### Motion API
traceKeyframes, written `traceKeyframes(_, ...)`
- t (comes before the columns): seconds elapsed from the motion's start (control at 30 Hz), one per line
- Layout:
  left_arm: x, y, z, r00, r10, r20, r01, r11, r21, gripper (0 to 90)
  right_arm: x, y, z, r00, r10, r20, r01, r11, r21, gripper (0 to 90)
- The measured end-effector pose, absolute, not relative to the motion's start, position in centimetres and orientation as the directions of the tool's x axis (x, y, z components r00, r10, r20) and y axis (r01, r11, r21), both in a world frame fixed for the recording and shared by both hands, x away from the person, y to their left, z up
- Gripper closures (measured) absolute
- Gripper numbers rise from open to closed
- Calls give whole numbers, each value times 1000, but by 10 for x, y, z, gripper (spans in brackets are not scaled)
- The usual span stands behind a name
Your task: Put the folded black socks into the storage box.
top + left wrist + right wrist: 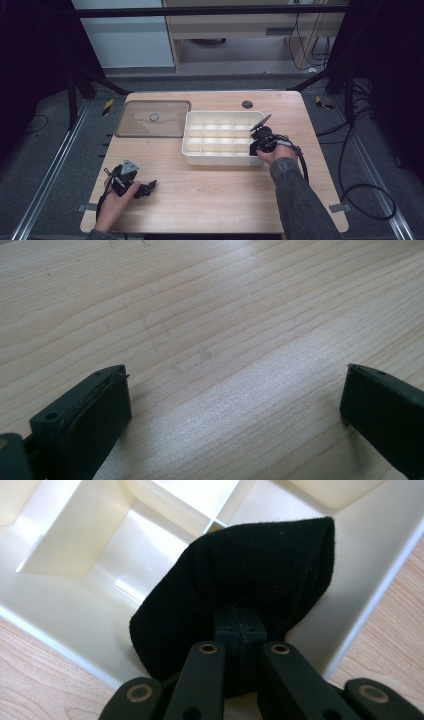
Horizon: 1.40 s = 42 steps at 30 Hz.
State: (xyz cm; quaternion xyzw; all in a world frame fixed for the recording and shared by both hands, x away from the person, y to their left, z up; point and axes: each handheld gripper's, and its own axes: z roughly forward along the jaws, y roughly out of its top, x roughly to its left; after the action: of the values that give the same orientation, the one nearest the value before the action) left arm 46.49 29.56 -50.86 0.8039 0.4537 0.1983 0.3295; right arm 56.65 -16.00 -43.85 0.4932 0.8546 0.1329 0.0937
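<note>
A cream tray divided into several compartments stands in the middle of the wooden table. My right gripper hovers over the tray's near right corner, shut on a piece of black fabric. In the right gripper view the jaws pinch the fabric's lower middle, and it hangs over a corner compartment of the tray. My left gripper rests low on the table at the front left. Its jaws stand wide open with bare wood between them.
A clear brownish lid with a small round knob lies flat to the left of the tray. A dark cable hole sits in the table behind the tray. Cables trail over the floor at the right.
</note>
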Motion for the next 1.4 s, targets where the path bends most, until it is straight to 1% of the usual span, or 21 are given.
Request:
traceKeyframes(0.7, 465, 295, -509, 510, 860, 20, 599, -372, 710, 0, 568, -158, -442, -497, 867, -37, 822, 485, 298, 900)
traceKeyframes(0.93, 465, 295, -509, 510, 860, 20, 599, -371, 710, 0, 568, -160, -442, -499, 866, -24, 822, 482, 303, 900)
traceKeyframes(1.4, 465, 295, -509, 510, 860, 21, 599, -372, 709, 0, 565, -162, -436, -513, 858, -37, 809, 497, 315, 900)
